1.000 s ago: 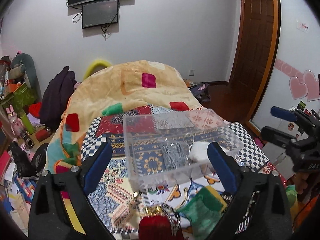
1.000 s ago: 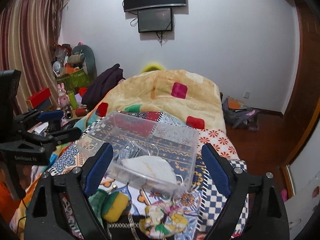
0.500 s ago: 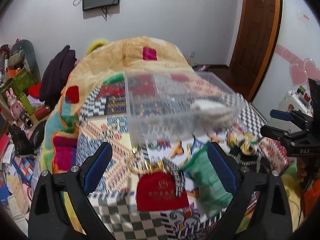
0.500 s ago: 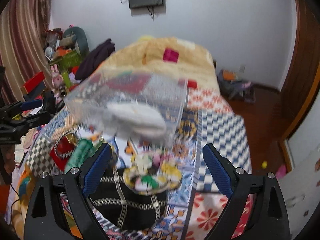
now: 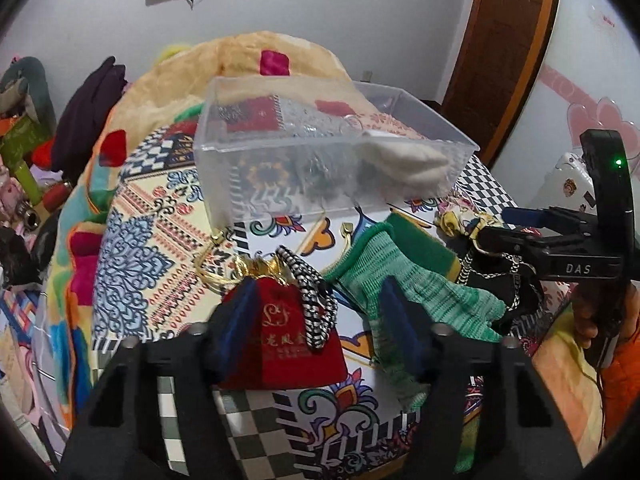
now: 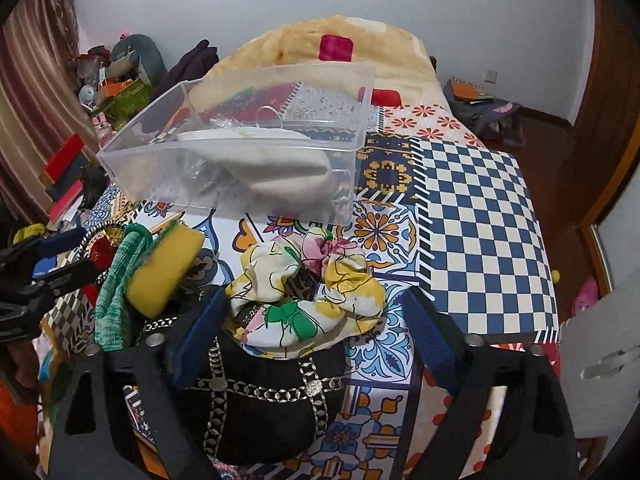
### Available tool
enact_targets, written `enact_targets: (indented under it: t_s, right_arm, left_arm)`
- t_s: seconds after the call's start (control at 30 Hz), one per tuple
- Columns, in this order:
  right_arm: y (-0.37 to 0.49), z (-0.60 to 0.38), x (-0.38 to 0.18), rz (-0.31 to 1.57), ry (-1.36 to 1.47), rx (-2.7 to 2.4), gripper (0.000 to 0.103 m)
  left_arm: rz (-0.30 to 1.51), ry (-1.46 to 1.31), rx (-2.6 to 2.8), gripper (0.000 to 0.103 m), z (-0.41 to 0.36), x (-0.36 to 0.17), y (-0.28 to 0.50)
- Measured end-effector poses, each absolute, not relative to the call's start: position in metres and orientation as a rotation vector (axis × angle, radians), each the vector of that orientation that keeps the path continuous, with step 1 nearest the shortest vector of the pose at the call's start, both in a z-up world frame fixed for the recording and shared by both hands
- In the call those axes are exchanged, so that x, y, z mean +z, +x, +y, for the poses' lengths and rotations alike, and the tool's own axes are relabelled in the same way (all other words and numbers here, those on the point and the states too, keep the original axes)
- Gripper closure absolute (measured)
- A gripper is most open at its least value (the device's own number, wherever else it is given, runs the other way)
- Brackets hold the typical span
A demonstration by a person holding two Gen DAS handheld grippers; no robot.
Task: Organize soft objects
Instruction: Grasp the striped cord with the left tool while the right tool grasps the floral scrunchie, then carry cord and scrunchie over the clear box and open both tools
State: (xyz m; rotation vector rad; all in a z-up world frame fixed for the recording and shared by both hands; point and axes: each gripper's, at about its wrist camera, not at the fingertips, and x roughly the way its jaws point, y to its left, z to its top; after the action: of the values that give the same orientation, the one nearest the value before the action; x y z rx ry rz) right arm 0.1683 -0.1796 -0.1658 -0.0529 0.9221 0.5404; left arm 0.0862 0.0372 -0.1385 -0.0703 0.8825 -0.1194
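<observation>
A clear plastic box (image 5: 320, 184) (image 6: 224, 184) stands on the patterned bed cover and holds a white cloth (image 5: 404, 160) (image 6: 272, 164). My left gripper (image 5: 320, 320) is open, its fingers either side of a red drawstring pouch (image 5: 280, 344) with a black-and-white cord (image 5: 312, 300) on it. A green knit glove (image 5: 416, 280) lies to its right. My right gripper (image 6: 312, 332) is open around a floral scrunchie (image 6: 308, 300) lying on a black chain bag (image 6: 260, 404). A yellow-green sponge (image 6: 164, 268) lies to the left.
A rolled beige blanket (image 5: 256, 64) lies behind the box. Clutter, toys and dark clothes (image 5: 84, 116) fill the floor to the left. A wooden door (image 5: 504, 48) is at the right. The bed's checkered corner (image 6: 480, 216) ends at the right edge.
Both grippers have dropped down and forward from above the box to the items in front of it. The left now straddles the red pouch, the right the scrunchie.
</observation>
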Motion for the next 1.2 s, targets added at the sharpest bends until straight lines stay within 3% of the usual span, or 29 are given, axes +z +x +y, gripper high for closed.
enact_targets:
  t_s: [0.3, 0.5, 1.2]
  right_arm:
    - [0.169, -0.178, -0.172, 0.953, -0.045, 0.563, 0.065]
    - [0.167, -0.187, -0.167, 0.924, -0.008, 0.556, 0.083]
    - [0.147, -0.174, -0.070, 0.621, -0.035, 0.621, 0.087]
  left_arm:
    - [0.868, -0.063, -0.126, 0.092, 0.034, -0.140, 0.083]
    - [0.828, -0.064, -0.120, 0.097, 0.036, -0.130, 0.076]
    - [0.595, 0.000, -0.087, 0.097, 0.037, -0.046, 0.091]
